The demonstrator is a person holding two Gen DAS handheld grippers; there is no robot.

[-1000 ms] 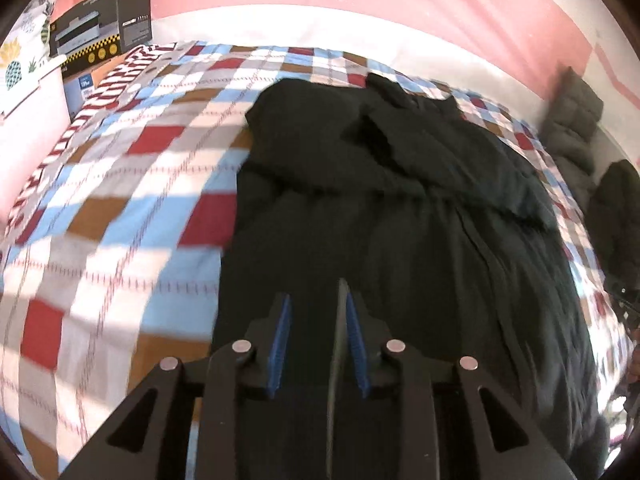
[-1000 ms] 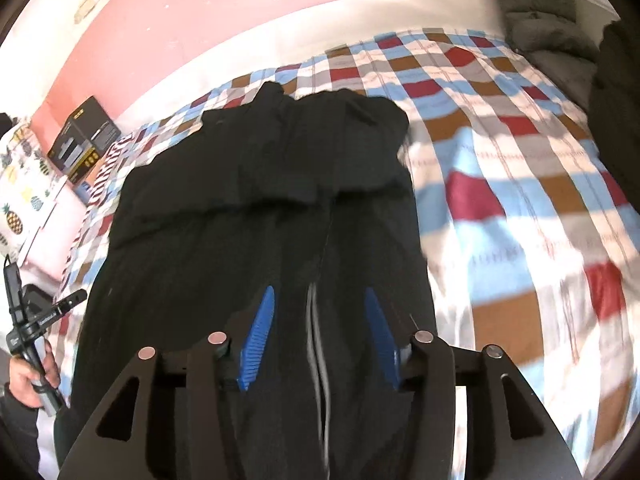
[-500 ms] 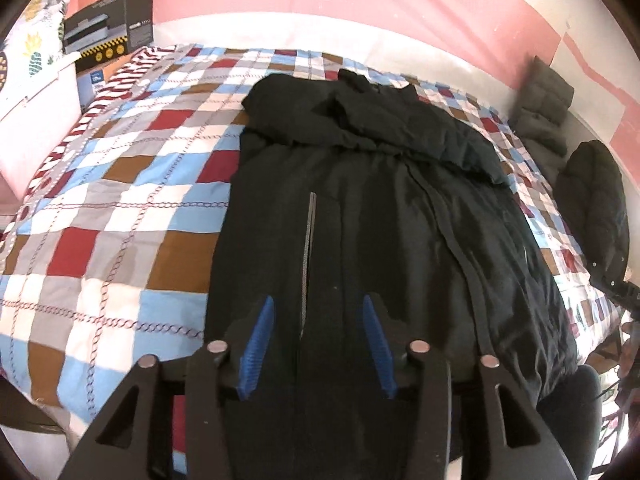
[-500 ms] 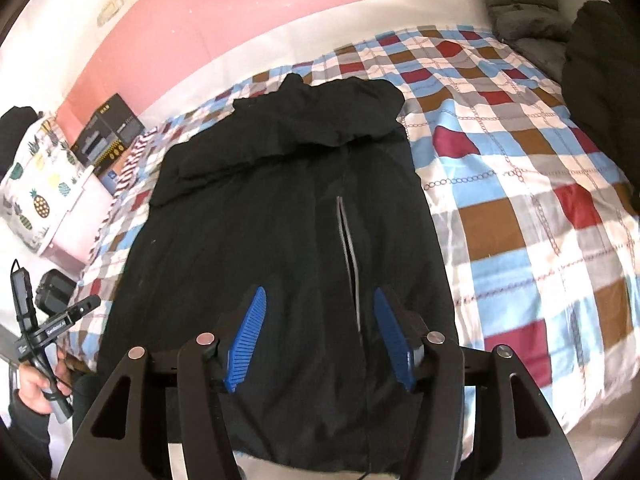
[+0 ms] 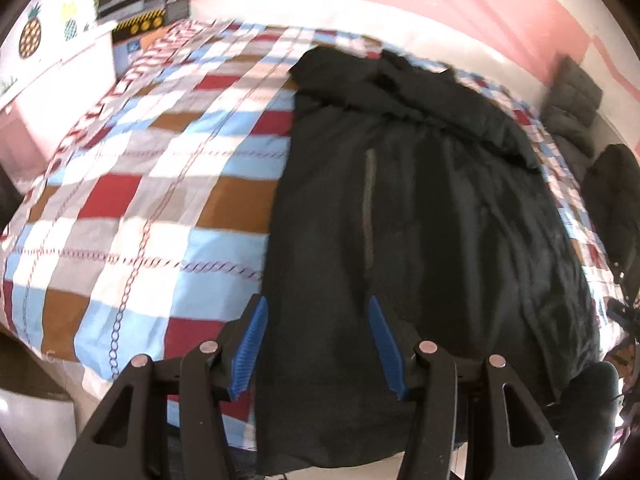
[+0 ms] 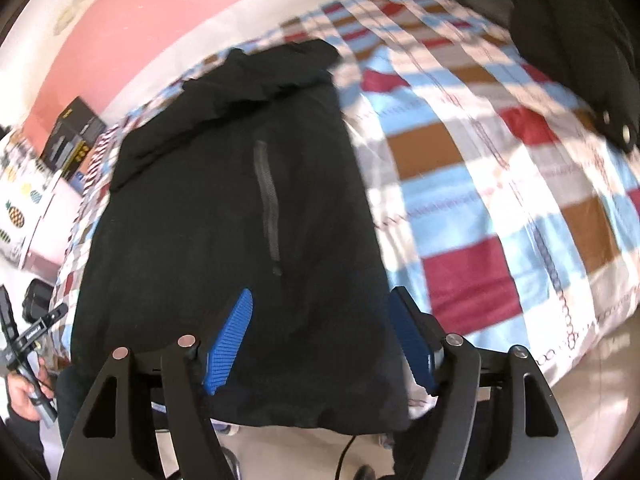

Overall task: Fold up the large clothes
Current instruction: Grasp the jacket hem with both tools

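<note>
Black jacket [image 5: 420,220] flat on my checkered bed [image 5: 152,184], left gripper [image 5: 316,344] and right gripper [image 6: 320,336] gaping wide, holding nothing

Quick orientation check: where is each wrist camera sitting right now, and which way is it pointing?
Left wrist: rides the left gripper, jaws open, at the bed's foot, looking up the black zippered coat; checked blue, red and brown bedsheet to its left.
Right wrist: rides the right gripper, jaws open, same heading; sheet to its right, the person's left hand at the left edge.
Shared: coat, sheet, black printed box.
</note>
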